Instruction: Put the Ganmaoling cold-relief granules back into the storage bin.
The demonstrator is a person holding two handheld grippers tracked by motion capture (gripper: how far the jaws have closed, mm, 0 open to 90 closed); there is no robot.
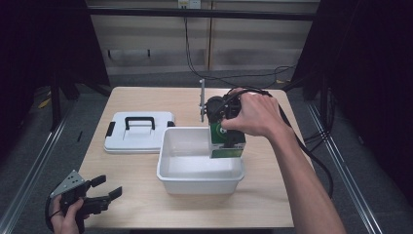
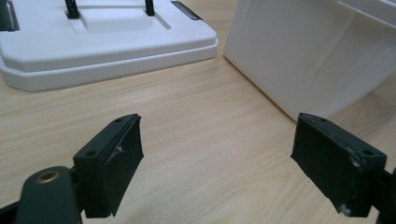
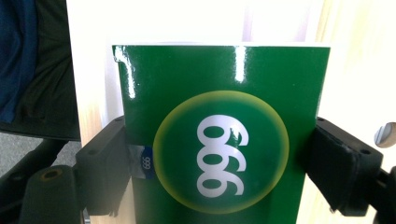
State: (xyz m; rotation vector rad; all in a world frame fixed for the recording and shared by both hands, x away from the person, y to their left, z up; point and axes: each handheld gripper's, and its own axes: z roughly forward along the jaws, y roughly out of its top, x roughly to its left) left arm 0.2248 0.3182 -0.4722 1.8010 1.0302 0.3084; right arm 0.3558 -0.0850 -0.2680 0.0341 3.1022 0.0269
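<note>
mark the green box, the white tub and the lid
green box (image 3: 219,154), right gripper view, on its round 999 logo.
white tub (image 1: 199,176), high view, on its near rim.
lid (image 1: 122,141), high view, on its flat top below the handle.

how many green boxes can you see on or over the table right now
1. The green box is clamped in the right gripper, held at the right end of the white bin. Nothing else shows inside the bin.

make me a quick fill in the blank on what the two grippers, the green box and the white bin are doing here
1. The right gripper is shut on the ____ box.
2. That box is held over the white ____.
3. The left gripper has its fingers ____, holding nothing.
4. The white lid has a ____ handle.

Missing words: green; bin; open; black
</note>
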